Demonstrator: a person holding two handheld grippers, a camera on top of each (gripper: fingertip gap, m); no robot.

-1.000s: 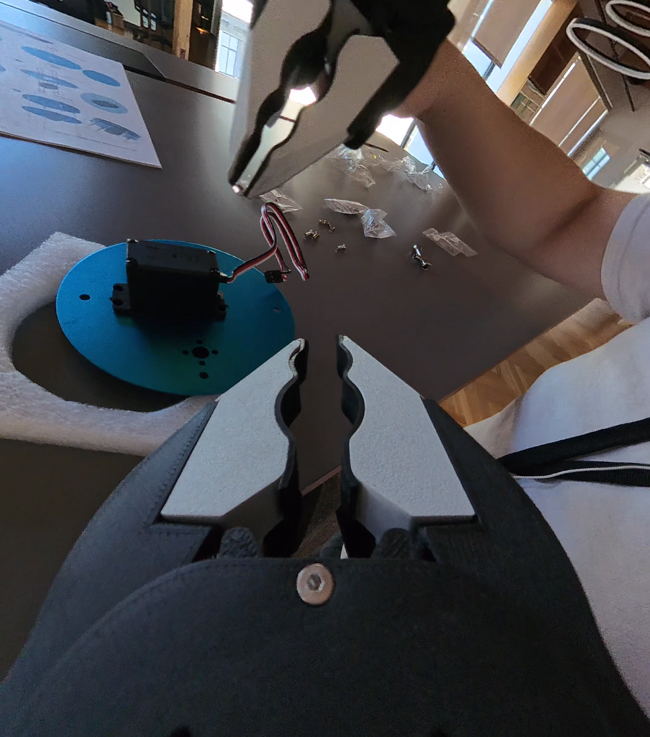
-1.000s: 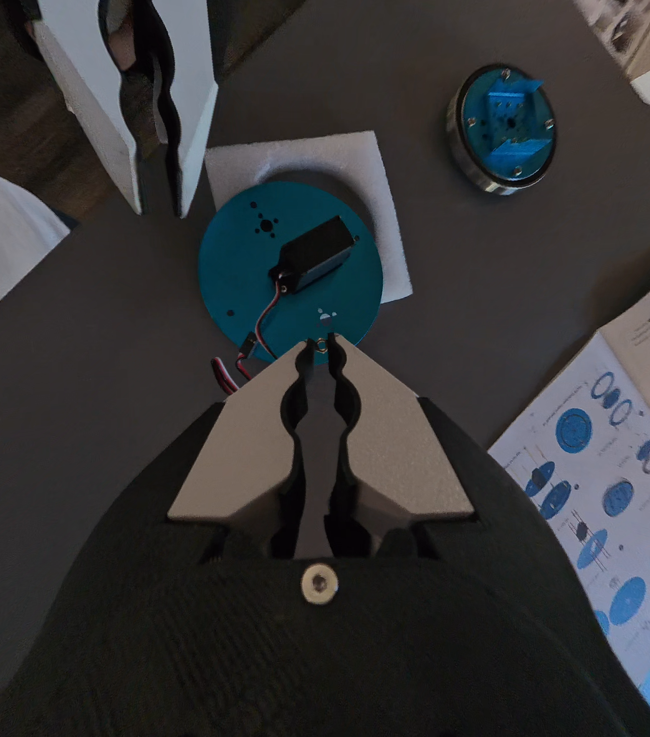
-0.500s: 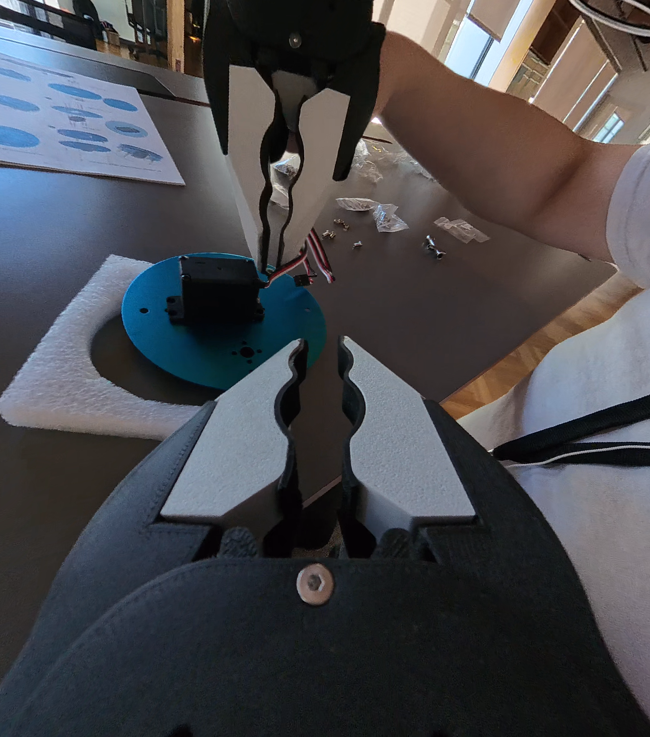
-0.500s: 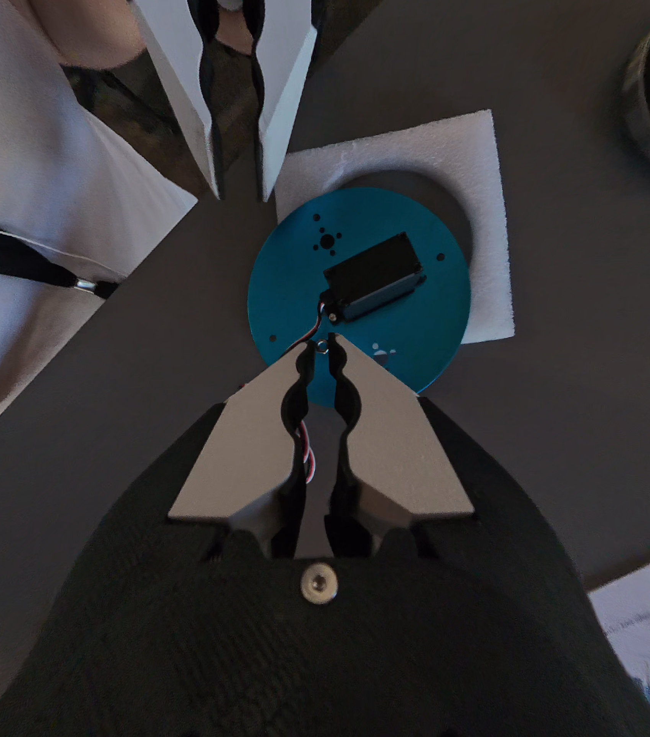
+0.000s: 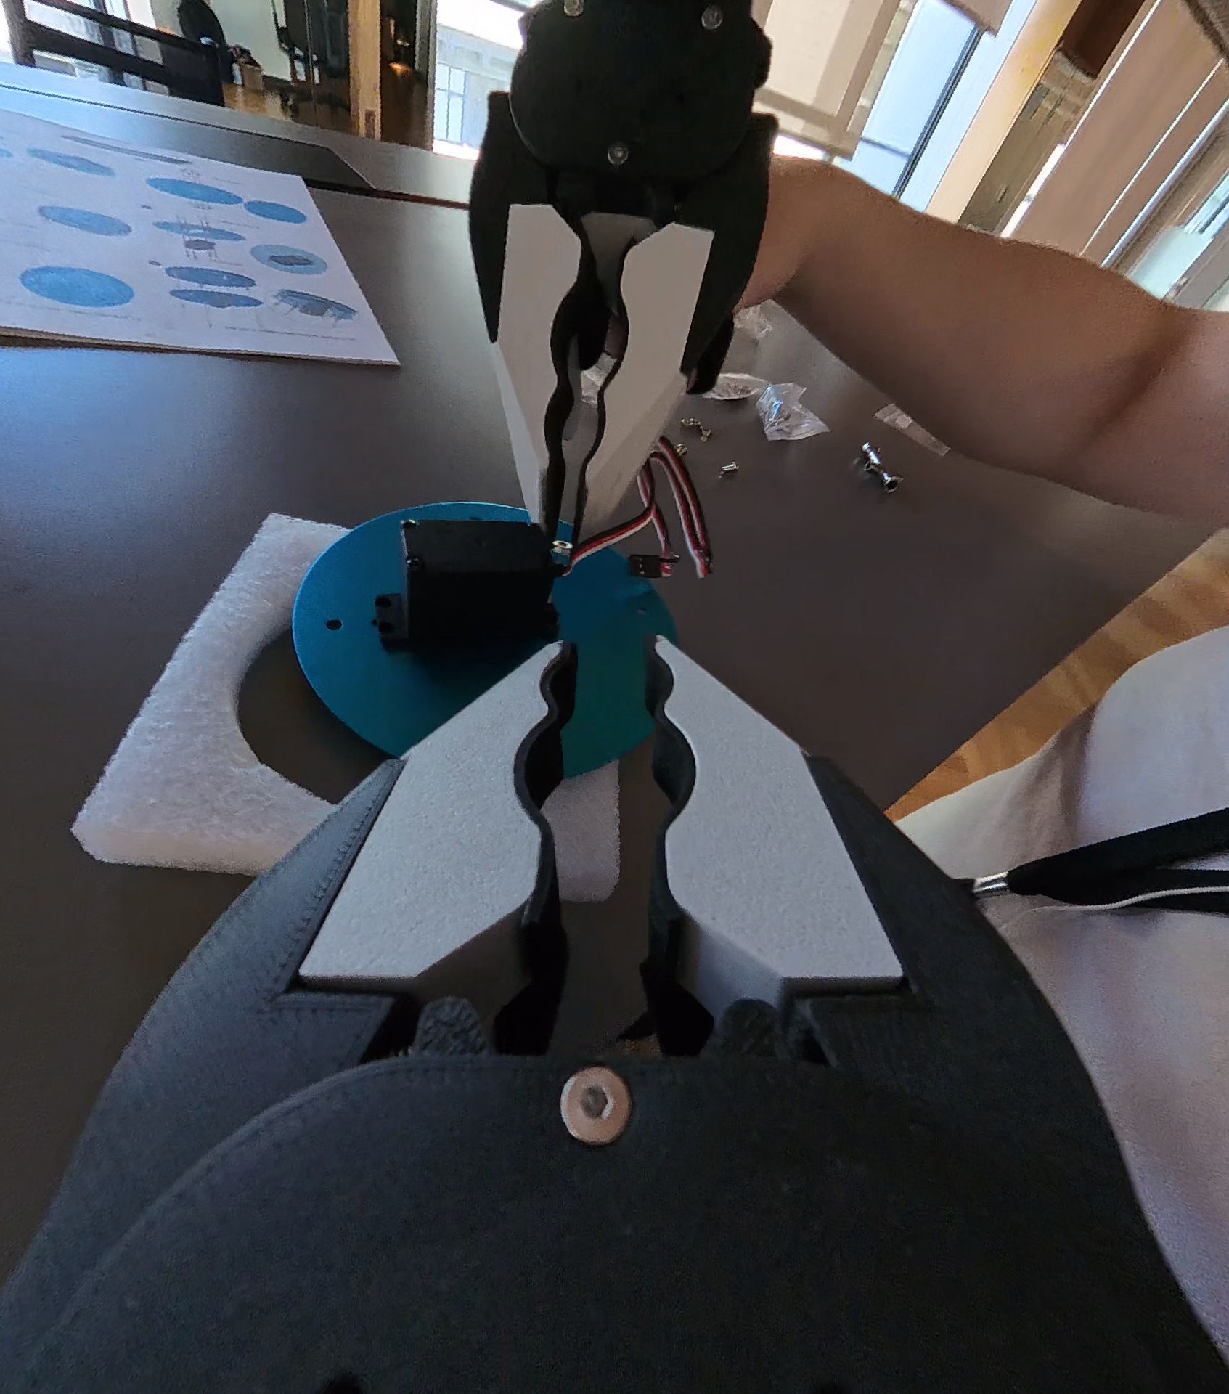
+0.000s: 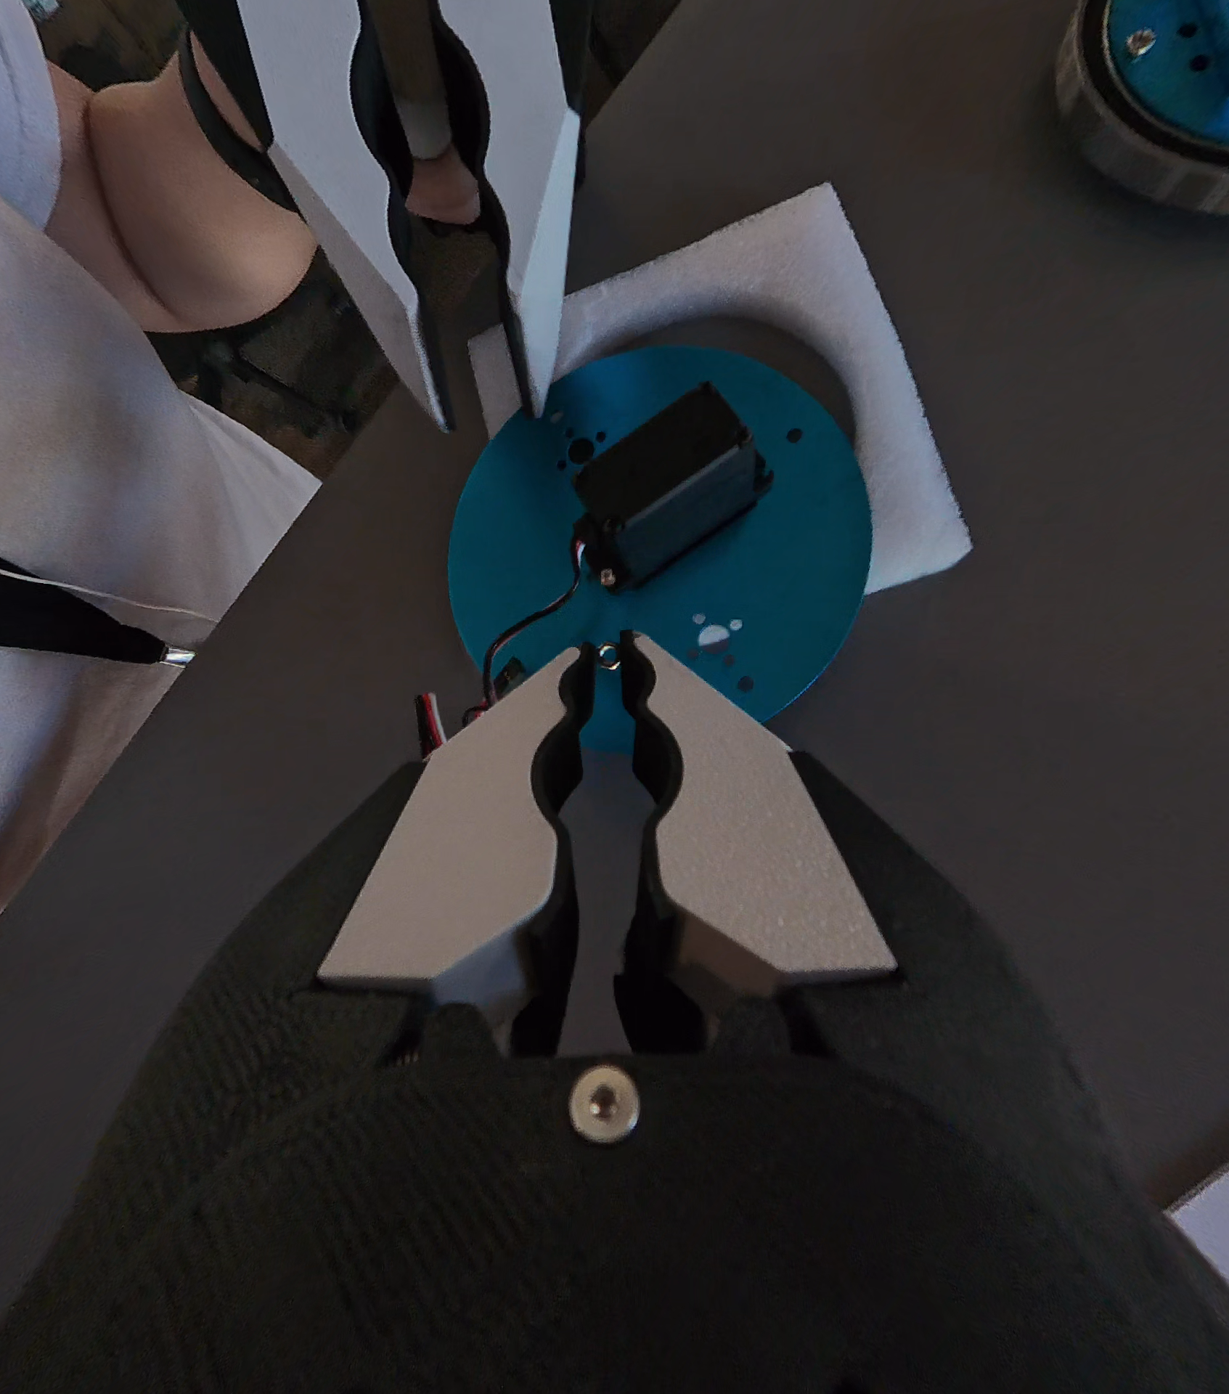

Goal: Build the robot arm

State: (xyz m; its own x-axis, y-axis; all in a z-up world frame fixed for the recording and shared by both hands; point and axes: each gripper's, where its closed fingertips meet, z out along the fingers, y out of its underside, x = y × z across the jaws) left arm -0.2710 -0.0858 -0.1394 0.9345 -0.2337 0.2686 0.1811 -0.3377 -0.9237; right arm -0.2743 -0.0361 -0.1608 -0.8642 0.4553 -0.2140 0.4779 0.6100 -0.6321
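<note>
A small silver ring-shaped metal part (image 6: 608, 655), perhaps a washer or nut, is pinched at the very tips of the right gripper (image 6: 606, 650), whose jaws are drawn almost together around it. The part is held just above the round blue metal plate (image 6: 784, 573), beside the near corner of the black box-shaped servo motor (image 6: 671, 490) that stands on the plate. In the left wrist view the right gripper (image 5: 564, 520) is seen pointing down, its tips just beside the top corner of the servo motor (image 5: 471, 588).

The left gripper (image 5: 607, 649) is held with its jaws parted by a moderate gap and nothing is gripped between them; it is poised over the near edge of the blue plate (image 5: 362, 671) and the white foam sheet with a round cut-out (image 5: 174, 762) on which the plate partly rests. In the right wrist view one fingertip (image 6: 532, 392) of the left gripper (image 6: 487, 419) is seen at the plate's far rim; contact cannot be told.

A red, white and black wire bundle (image 5: 679, 513) is led from the servo onto the dark table (image 5: 68, 483).
</note>
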